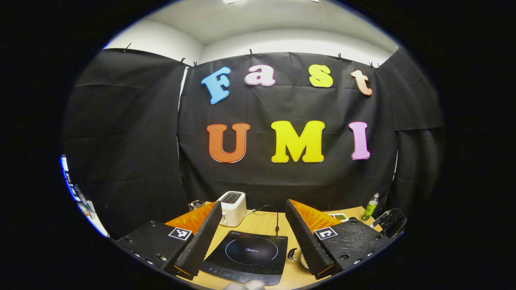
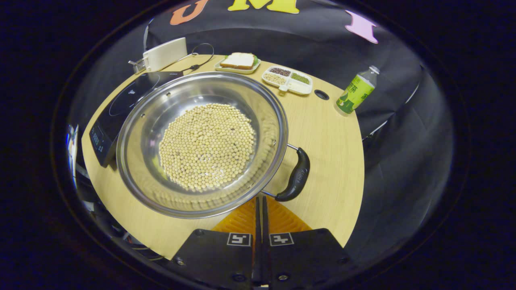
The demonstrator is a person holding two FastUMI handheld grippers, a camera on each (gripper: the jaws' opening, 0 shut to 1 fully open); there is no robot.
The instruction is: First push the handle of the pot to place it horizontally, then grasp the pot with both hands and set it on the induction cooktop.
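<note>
Pot (image 2: pixel 201 145) sits mid-frame in the right gripper view on the table (image 2: pixel 322 133), just right of the induction cooktop (image 2: pixel 121 108), loaded with beans (image 2: pixel 206 146). I judge it heavy, rigid and slick steel, apt to spill if tipped, so the black handle (image 2: pixel 296 175) at lower right is the safest hold. My right gripper (image 2: pixel 260 209) is pressed together below the rim, gripping nothing. My left gripper (image 1: pixel 253 225) is spread wide above the cooktop.
</note>
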